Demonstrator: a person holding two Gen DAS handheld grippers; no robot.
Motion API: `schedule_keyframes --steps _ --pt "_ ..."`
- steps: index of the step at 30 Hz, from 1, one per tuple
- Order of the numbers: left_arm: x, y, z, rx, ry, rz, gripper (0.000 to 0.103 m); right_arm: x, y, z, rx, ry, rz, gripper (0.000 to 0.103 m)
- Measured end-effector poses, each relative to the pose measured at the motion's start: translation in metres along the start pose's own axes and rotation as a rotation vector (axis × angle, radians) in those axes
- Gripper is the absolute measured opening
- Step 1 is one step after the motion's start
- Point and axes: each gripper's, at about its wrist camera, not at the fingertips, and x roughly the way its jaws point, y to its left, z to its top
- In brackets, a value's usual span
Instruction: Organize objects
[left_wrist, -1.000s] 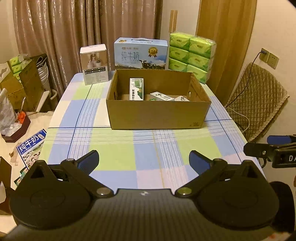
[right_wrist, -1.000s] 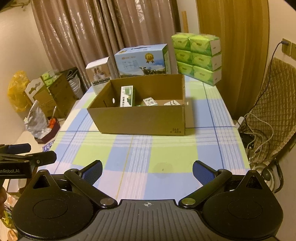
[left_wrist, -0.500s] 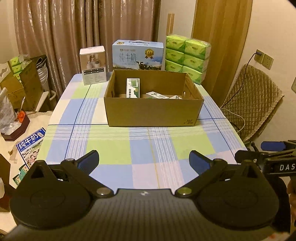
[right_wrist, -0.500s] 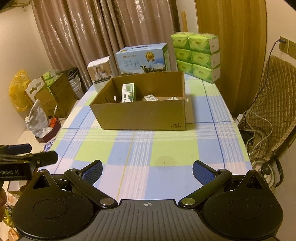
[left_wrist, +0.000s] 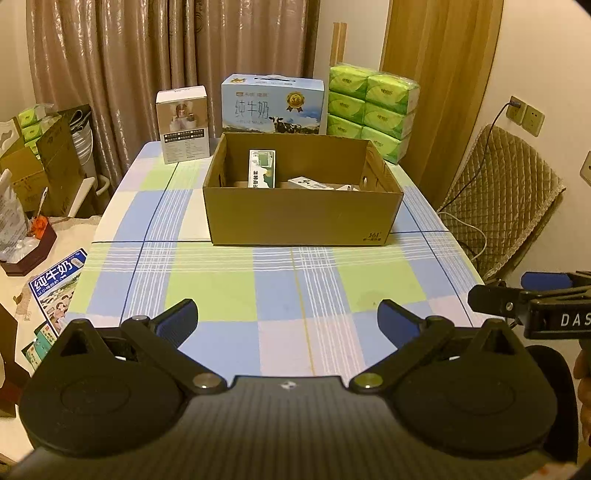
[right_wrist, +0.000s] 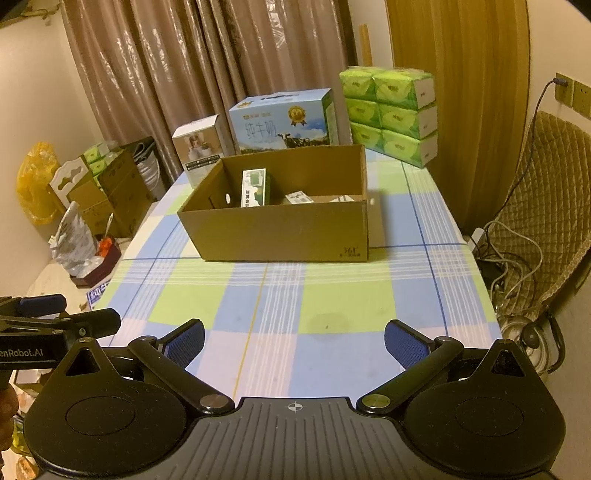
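Both claws gape empty above the near desk (left_wrist: 229, 291) edge: left claw (left_wrist: 287, 319), right claw (right_wrist: 294, 338); cardboard box (left_wrist: 303, 218) sits mid-desk, a green-white carton (left_wrist: 262, 168) upright inside, smaller cartons (left_wrist: 309, 183) lying flat beside it.

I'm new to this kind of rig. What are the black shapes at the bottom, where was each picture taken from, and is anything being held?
They are handheld grippers, one per hand, each carrying its own camera. The left gripper and right gripper both have their fingers spread, holding nothing. Each view also catches the other gripper at its edge. On the checked tablecloth stands an open cardboard box containing small cartons. Behind it: a white box, a milk case and stacked tissue packs.
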Motion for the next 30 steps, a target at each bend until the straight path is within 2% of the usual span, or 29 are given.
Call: schedule_keyframes --steps 30 --pt "0.0029 -0.0038 0.0001 -0.007 -0.001 -0.021 0.102 -0.0009 0.0011 0.0007 -0.007 -0.005 -0.006 0.101"
